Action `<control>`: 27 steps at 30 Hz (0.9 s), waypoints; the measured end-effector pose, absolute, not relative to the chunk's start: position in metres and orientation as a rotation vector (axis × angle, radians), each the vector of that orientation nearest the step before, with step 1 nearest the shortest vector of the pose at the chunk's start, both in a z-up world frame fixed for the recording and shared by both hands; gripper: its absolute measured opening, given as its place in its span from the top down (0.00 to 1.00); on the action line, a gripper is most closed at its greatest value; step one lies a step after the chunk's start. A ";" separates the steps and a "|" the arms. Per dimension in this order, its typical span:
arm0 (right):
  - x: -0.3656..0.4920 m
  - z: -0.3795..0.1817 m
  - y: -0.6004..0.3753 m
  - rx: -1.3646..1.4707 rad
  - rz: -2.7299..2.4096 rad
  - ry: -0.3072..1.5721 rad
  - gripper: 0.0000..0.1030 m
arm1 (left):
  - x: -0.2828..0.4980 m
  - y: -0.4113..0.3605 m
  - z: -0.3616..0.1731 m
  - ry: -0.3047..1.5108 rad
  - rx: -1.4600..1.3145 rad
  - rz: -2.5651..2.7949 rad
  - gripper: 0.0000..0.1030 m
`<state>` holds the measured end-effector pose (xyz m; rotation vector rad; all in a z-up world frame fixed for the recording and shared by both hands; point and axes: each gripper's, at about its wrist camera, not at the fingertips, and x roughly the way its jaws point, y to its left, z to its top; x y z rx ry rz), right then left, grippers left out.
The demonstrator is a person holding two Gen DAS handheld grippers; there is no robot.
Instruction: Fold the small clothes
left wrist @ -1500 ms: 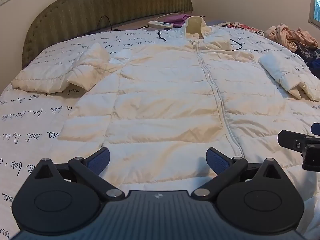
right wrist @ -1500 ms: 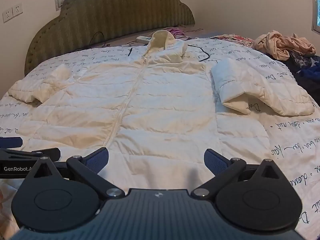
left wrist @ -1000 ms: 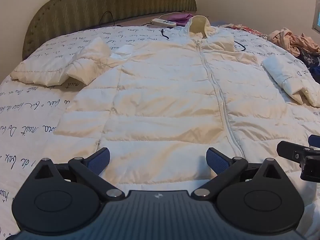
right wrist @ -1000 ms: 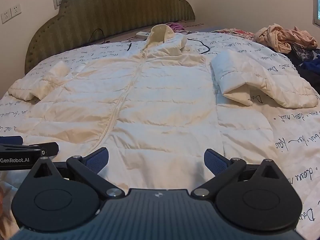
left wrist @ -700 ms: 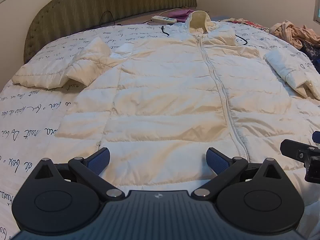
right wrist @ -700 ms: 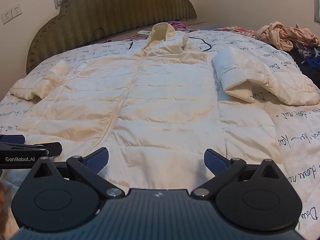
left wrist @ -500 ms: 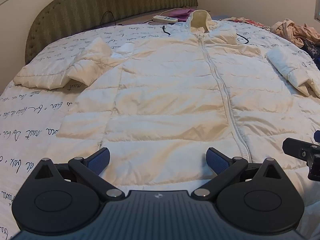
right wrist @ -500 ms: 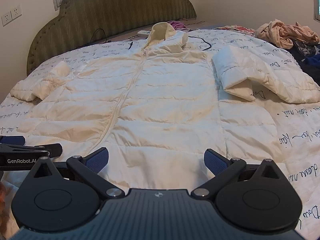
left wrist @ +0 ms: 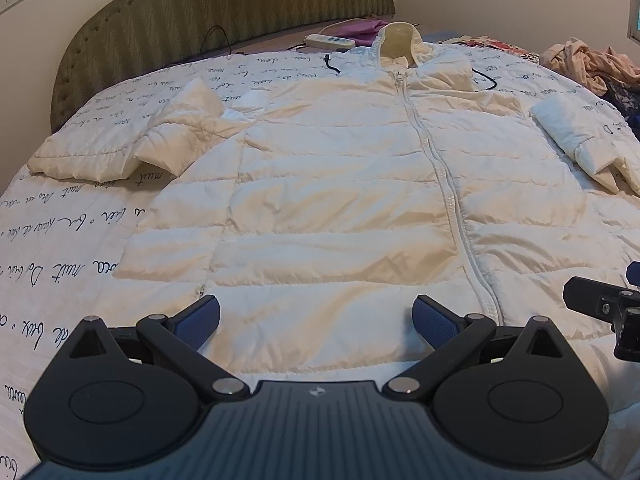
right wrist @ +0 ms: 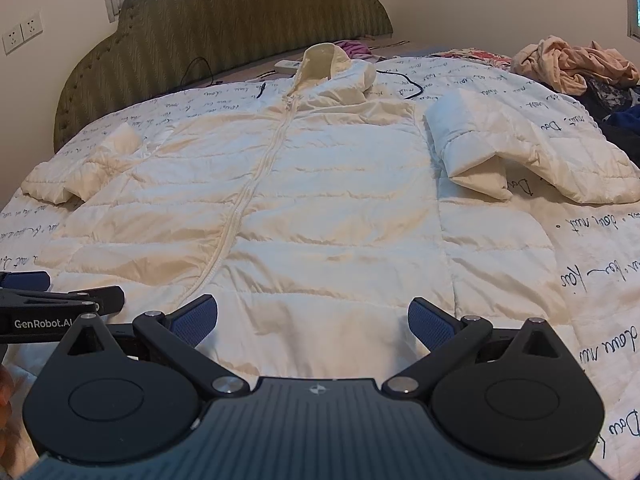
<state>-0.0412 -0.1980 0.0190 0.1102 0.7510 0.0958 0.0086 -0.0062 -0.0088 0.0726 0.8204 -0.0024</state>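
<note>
Two grippers, left [left wrist: 316, 318] and right [right wrist: 313, 318], jaws spread wide, empty, above white jacket [left wrist: 340, 184] hem

A bed [left wrist: 80, 216] with a white quilt printed in dark script carries a cream puffer jacket [left wrist: 340, 200], laid flat, zipped, hood toward the green headboard [left wrist: 224, 4]. A black cable [right wrist: 404, 82] and a heap of clothes [right wrist: 572, 64] also lie on it.

Black gripper [left wrist: 316, 320] w/ blue ribbed pads [left wrist: 198, 320], silver screws.
</note>
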 end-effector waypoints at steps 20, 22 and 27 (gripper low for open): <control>-0.042 0.020 -0.201 0.124 0.100 0.742 0.00 | 0.010 -0.005 -0.007 0.824 0.067 0.006 0.00; -0.042 0.019 -0.201 0.129 0.098 0.747 0.00 | 0.011 -0.005 -0.008 0.826 0.066 0.006 0.00; -0.041 0.017 -0.204 0.138 0.092 0.753 0.00 | 0.011 -0.006 -0.009 0.829 0.067 0.007 0.00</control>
